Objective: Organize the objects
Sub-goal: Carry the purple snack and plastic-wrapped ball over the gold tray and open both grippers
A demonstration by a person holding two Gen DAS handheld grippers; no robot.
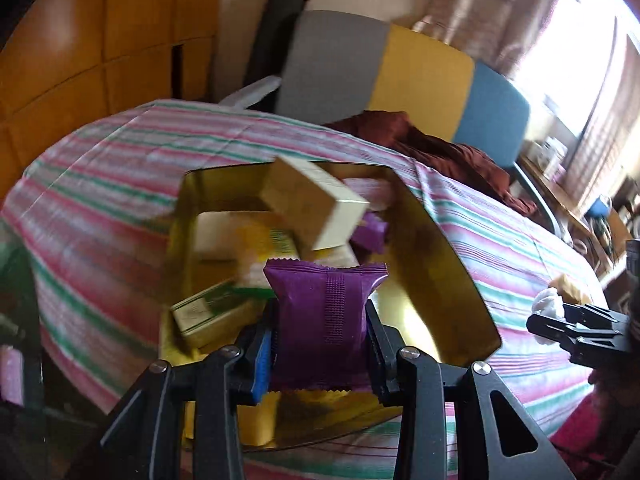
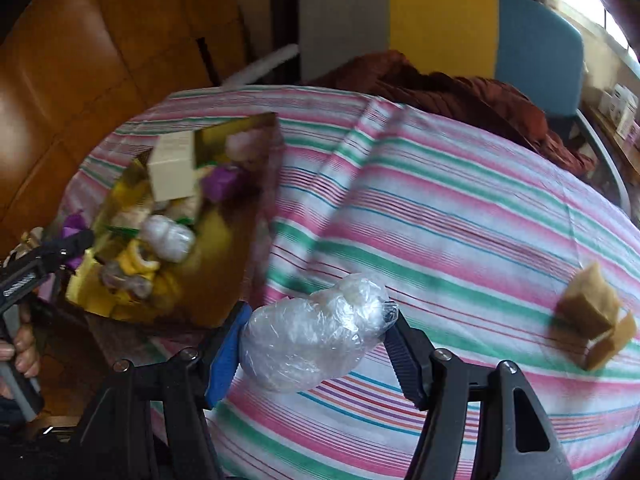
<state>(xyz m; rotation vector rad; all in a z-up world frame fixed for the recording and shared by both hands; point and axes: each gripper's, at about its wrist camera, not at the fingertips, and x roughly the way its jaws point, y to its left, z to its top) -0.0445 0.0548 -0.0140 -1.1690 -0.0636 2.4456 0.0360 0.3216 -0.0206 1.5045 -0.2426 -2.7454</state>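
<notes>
My left tongs (image 1: pixel 320 332) pinch the purple packet (image 1: pixel 326 312); my right tongs (image 2: pixel 316 344) clamp the plastic-wrapped bundle (image 2: pixel 316 332); the gold box (image 1: pixel 440 280) looks crowded, so a dropped piece may slide out.

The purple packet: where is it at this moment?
In the left wrist view, the purple packet sits clamped in the left gripper, just above the near edge of the gold box.

Gold-lined rectangular box (image 2: pixel 256 216): contents smeared by motion blur in right wrist view, small items unreadable. Print on cream cardboard carton (image 1: pixel 316 204) illegible. Purple foil packet (image 1: pixel 326 312): lower end hidden behind black gripper fingers (image 1: pixel 256 360). Tan cubes (image 2: pixel 592 312) soft-edged.
</notes>
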